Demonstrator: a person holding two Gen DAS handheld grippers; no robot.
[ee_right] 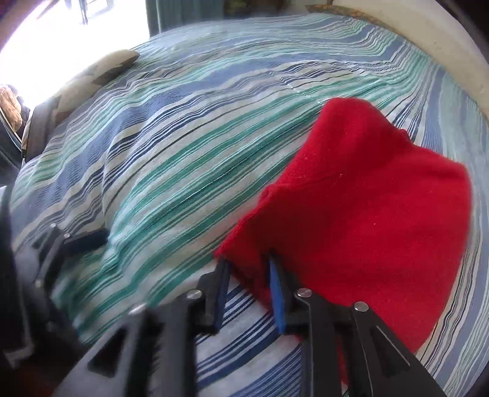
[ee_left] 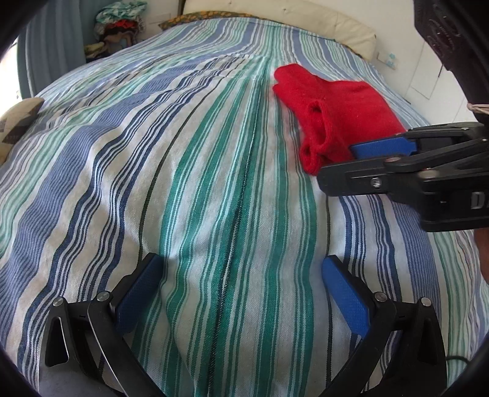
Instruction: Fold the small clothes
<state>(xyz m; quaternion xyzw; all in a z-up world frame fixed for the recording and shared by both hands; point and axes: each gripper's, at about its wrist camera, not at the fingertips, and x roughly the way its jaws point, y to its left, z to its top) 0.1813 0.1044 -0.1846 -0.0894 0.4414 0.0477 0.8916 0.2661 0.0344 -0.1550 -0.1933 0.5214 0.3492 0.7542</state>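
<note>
On the right side of the striped bed [ee_left: 214, 183], the soft, light red top [ee_right: 366, 198] looks floppy; the right gripper [ee_right: 249, 274] pinches its near edge while the left gripper [ee_left: 241, 274] hangs wide apart, holding nothing.

A plain red garment [ee_right: 366, 198] is seen at two o'clock on a bedspread [ee_left: 214, 183] striped blue, green and white.

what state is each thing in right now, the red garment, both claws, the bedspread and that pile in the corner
red garment: folded over on the bed, near corner lifted
right claw: partly closed around the garment's near corner
left claw: open wide, empty, above bare bedspread
striped bedspread: spread over the bed, slightly wrinkled
pile of clothes: heaped, unfolded, beyond the bed
</note>
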